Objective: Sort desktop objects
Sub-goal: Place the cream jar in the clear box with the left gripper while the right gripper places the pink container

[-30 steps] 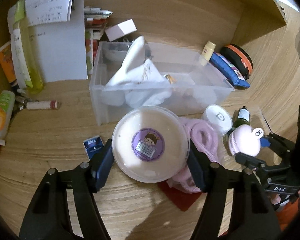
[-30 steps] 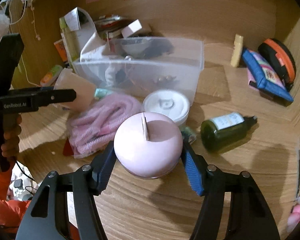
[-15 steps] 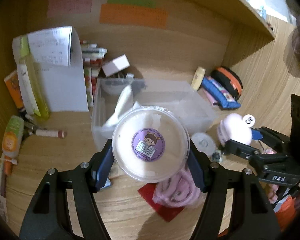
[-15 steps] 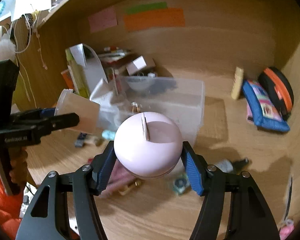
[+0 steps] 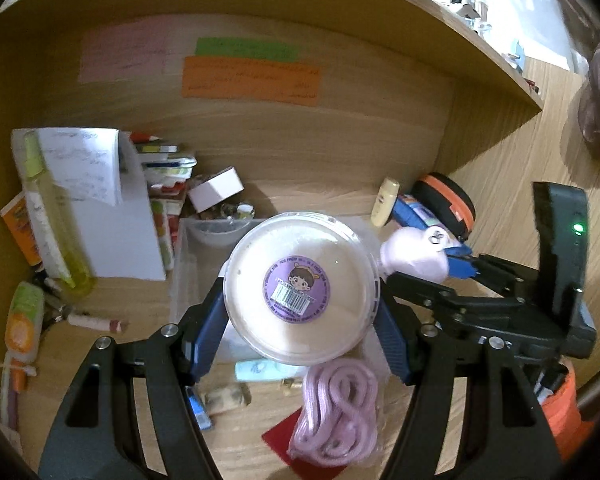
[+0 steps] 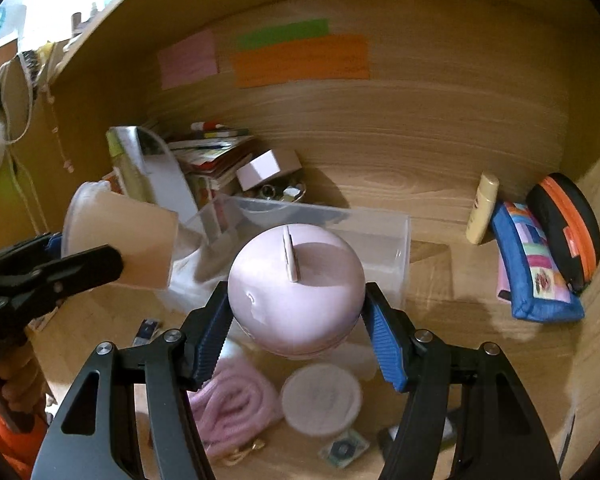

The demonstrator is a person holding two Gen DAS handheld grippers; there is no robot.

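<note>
Wooden desk alcove (image 5: 340,148), light-grained, with pink, green and orange paper notes (image 6: 300,60) stuck on its back wall; writing on them too blurred to read.

Item 1: clear rectangular plastic bin (image 6: 384,240), centre of both views. Its contents are largely hidden behind the held objects; only its rims and part of a wall show.

Item 2: round cream-coloured plastic tub with a purple cartoon sticker and barcode on its lid (image 5: 298,286). Raised above the desk, in front of the bin in the left wrist view. Clamped at its two sides between the blue pads of the left gripper (image 5: 298,336); lid faces the camera. Sticker text illegible. Seen side-on at left of the right wrist view.

Item 3: pale pink domed container with a small upright tab on top (image 6: 296,294). Raised in front of the bin, centre of the right wrist view. Gripped on both sides by the ribbed blue pads of the right gripper (image 6: 296,344). Underside hidden.

Item 4: coil of pink cord in a clear bag (image 5: 334,412), lower centre, on the desk, partly over a red card cut off by the gripper arms.

Item 5: round white lid (image 6: 320,400), blurred, below the pink container.

Item 6: blue patterned pouch (image 6: 536,264) and black case with orange zip (image 6: 564,224), right side, touching.

Item 7: stacked papers and books (image 6: 216,156), upper left, partly hidden.
</note>
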